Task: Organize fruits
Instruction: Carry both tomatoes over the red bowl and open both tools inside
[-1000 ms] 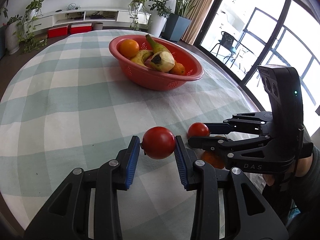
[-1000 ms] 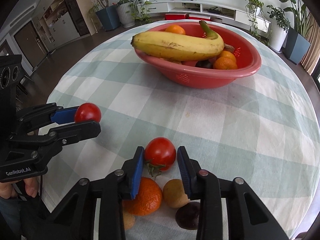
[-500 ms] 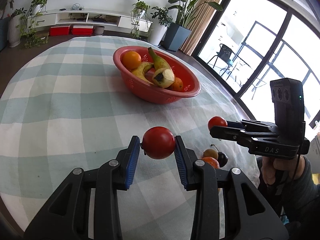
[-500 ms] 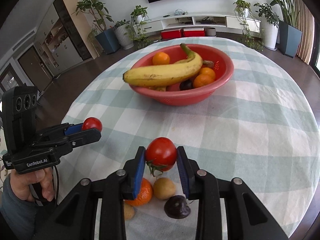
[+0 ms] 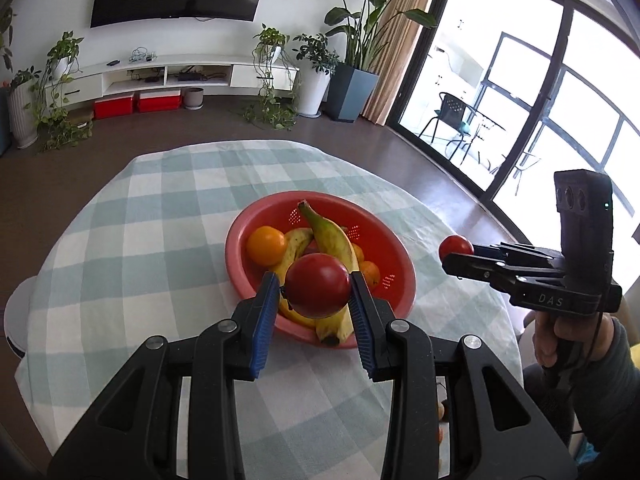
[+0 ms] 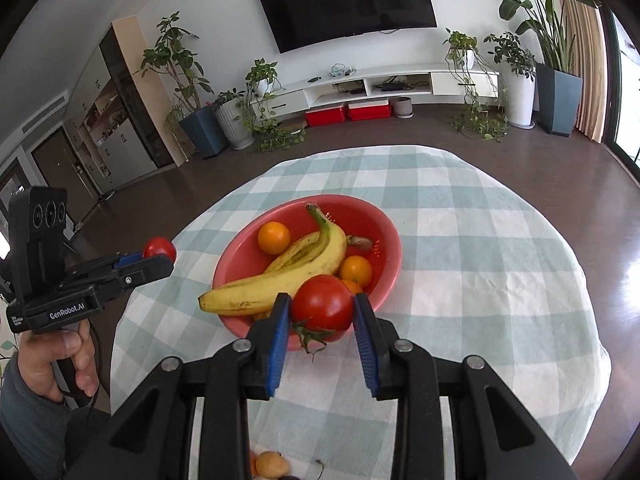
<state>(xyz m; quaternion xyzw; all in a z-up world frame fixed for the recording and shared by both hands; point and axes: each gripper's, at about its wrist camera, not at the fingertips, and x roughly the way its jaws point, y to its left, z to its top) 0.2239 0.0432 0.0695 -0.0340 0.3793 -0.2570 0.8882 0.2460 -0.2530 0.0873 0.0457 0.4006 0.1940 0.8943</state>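
Observation:
My left gripper (image 5: pixel 313 280) is shut on a red tomato (image 5: pixel 317 294), held in the air in front of the red bowl (image 5: pixel 400 254). My right gripper (image 6: pixel 321 300) is shut on a second tomato (image 6: pixel 323 308) with a green stem, held over the bowl's (image 6: pixel 386 222) near rim. Each wrist view shows the other gripper off to the side, gripping its tomato: the right gripper (image 5: pixel 452 255) and the left gripper (image 6: pixel 163 258). In the bowl lie bananas (image 6: pixel 280 280) and oranges (image 6: pixel 274 237).
The bowl sits on a round table with a green-and-white checked cloth (image 6: pixel 480 248). A few small fruits (image 6: pixel 272 465) lie at the table's near edge, below the right gripper. A person's hand (image 6: pixel 60 356) holds the left gripper's handle. Dark floor surrounds the table.
Both grippers rose from the table and moved towards the bowl, each still carrying its tomato. The small fruits near the edge dropped below the view.

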